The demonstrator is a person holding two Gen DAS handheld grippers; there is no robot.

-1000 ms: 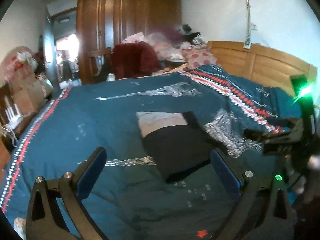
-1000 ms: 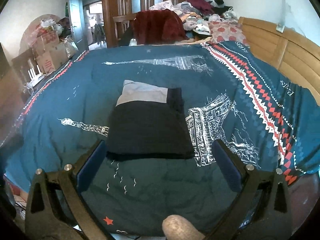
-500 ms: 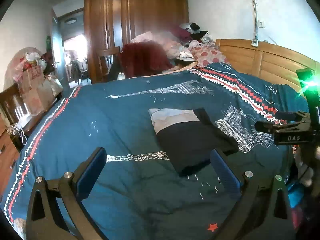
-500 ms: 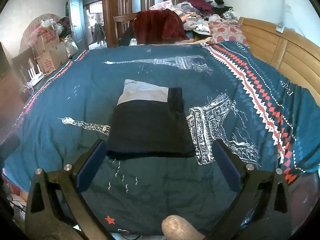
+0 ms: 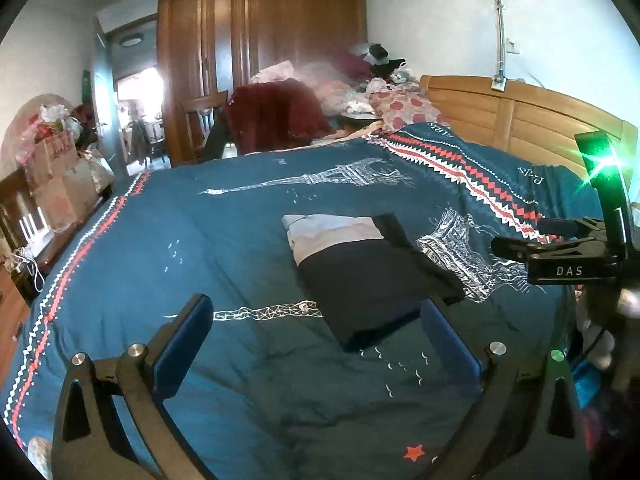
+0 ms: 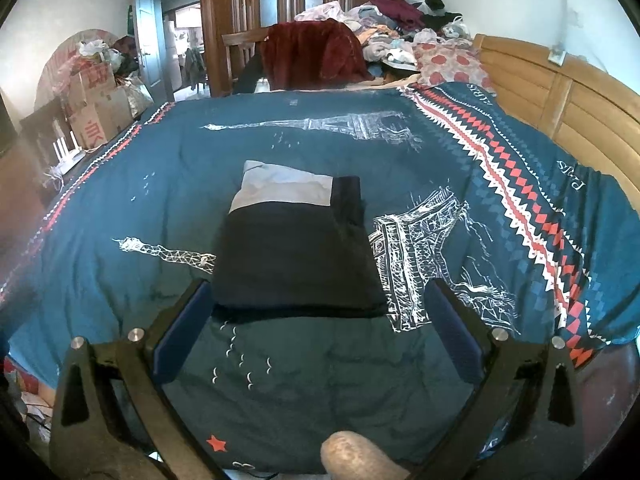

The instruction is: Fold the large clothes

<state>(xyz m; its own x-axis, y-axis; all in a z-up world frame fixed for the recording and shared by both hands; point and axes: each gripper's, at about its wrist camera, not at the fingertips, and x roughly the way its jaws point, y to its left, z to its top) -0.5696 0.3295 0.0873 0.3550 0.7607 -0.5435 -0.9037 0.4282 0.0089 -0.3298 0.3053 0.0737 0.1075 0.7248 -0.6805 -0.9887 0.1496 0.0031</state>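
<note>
My left gripper (image 5: 316, 342) and right gripper (image 6: 318, 330) are both spread wide, holding nothing. The dark folded garment with a pale band (image 6: 294, 248) lies on the blue tower-print bedspread (image 6: 400, 380). If I bump it, the neat fold could slide open.

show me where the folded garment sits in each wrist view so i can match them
Left wrist: folded garment right of centre, on the quilt, angled, past the right fingertip.
Right wrist: folded garment dead centre, squarely between both fingertips.
Shared landmark: the white tower print on the quilt beyond the garment.
</note>
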